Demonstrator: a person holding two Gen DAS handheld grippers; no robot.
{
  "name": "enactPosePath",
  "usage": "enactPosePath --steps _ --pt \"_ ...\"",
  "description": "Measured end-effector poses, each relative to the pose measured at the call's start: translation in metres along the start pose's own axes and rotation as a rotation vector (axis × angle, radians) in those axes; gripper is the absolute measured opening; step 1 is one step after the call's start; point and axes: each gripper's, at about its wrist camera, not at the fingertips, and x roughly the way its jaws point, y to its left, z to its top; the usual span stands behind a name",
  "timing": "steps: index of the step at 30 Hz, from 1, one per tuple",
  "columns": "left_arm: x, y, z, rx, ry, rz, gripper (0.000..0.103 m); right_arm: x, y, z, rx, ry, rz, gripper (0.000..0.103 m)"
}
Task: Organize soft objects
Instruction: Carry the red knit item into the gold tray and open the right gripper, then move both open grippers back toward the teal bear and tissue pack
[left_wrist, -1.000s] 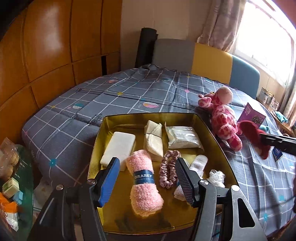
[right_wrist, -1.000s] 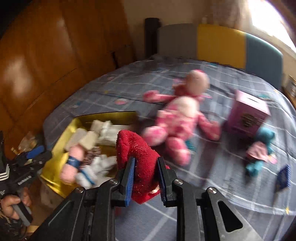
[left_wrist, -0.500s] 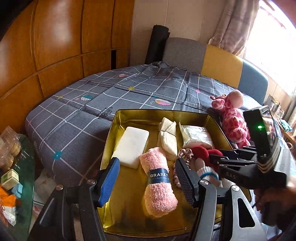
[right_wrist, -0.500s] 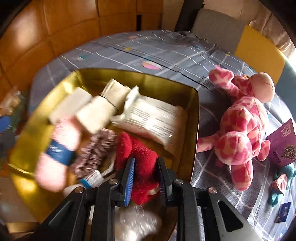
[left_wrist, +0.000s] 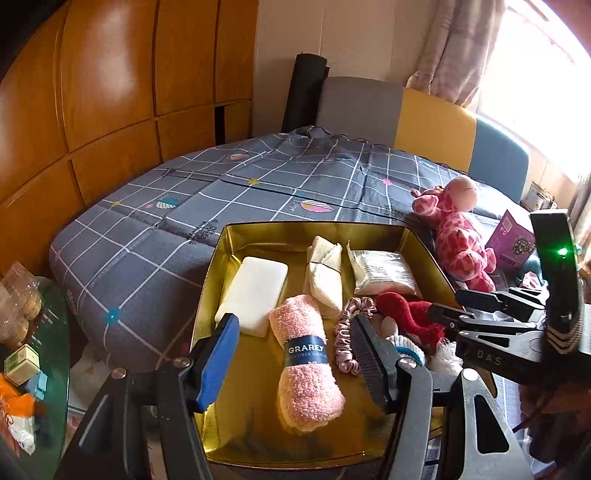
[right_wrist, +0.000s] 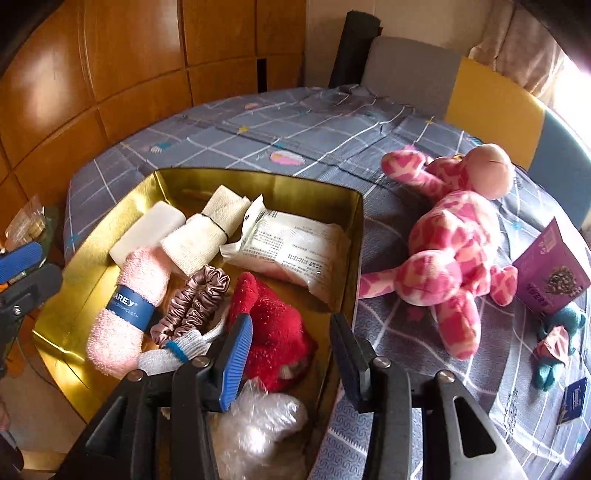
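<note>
A gold tray (left_wrist: 258, 230) (right_wrist: 349, 236) on the bed holds a pink rolled towel (left_wrist: 306, 354) (right_wrist: 127, 295), a white pad (left_wrist: 255, 291), a cream cloth roll (left_wrist: 325, 269), a white packet (right_wrist: 295, 247), a scrunchie (right_wrist: 195, 299) and a red fuzzy sock (right_wrist: 277, 332) (left_wrist: 406, 314). My right gripper (right_wrist: 291, 354) is open just above the red sock, which lies loose in the tray. My left gripper (left_wrist: 291, 358) is open and empty over the tray's near edge, around the pink towel's line of sight.
A pink giraffe plush (right_wrist: 454, 236) (left_wrist: 458, 236) lies on the grey checked bedspread (left_wrist: 221, 199) right of the tray. A purple box (right_wrist: 550, 273), a small teal toy (right_wrist: 557, 347) and a blue card (right_wrist: 574, 400) lie further right. A glass side table (left_wrist: 33, 350) stands at left.
My right gripper carried the red sock over the tray, lowered it in and opened, letting it go. My left gripper stayed open and drifted slightly.
</note>
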Motion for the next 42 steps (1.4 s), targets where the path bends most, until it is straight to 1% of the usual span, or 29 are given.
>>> enactPosePath --steps 5,12,21,31,42 --pt "-0.003 -0.007 -0.001 0.013 -0.004 -0.008 0.063 -0.019 -0.006 -0.005 0.039 -0.041 -0.009 0.044" --pt "-0.007 -0.016 -0.002 0.037 -0.006 -0.018 0.063 -0.039 -0.013 -0.012 0.063 -0.084 -0.030 0.044" --pt "-0.012 -0.034 -0.001 0.089 -0.012 -0.034 0.063 -0.065 -0.036 -0.024 0.102 -0.136 -0.080 0.044" --pt "-0.015 -0.069 0.001 0.174 -0.016 -0.071 0.063 -0.086 -0.092 -0.047 0.175 -0.144 -0.175 0.044" --pt "-0.017 -0.116 0.000 0.272 -0.012 -0.134 0.063 -0.113 -0.157 -0.080 0.281 -0.141 -0.285 0.044"
